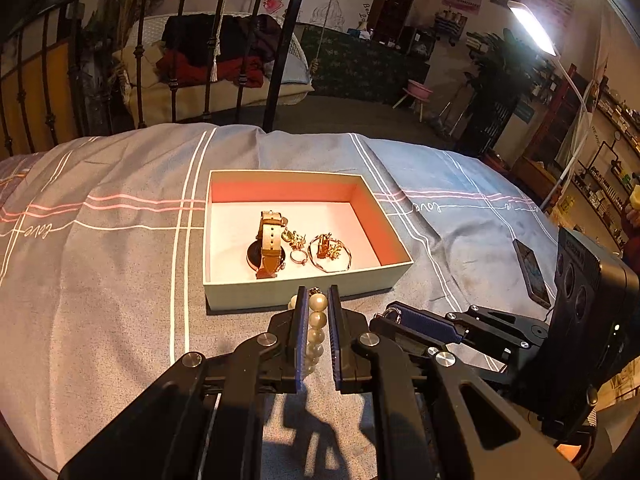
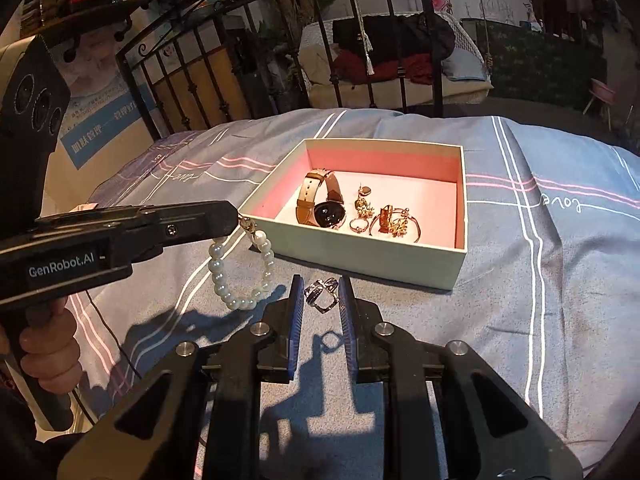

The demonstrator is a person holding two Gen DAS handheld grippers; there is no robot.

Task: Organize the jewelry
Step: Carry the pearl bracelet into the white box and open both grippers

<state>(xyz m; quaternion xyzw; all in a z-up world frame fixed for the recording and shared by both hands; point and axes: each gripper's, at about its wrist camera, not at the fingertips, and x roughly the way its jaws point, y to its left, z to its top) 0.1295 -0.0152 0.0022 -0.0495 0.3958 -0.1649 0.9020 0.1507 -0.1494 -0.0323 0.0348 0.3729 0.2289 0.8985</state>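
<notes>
An open box with a pink lining lies on the bed. It holds a tan-strap watch, a ring, gold earrings and a bangle. My left gripper is shut on a pearl bracelet, held just before the box's near wall; the loop hangs down. My right gripper is shut on a silver ring, a little above the bedsheet in front of the box.
A grey-blue striped bedsheet covers the bed. A phone lies on it to the right of the box. A black iron bed frame stands behind. A lamp shines at the right.
</notes>
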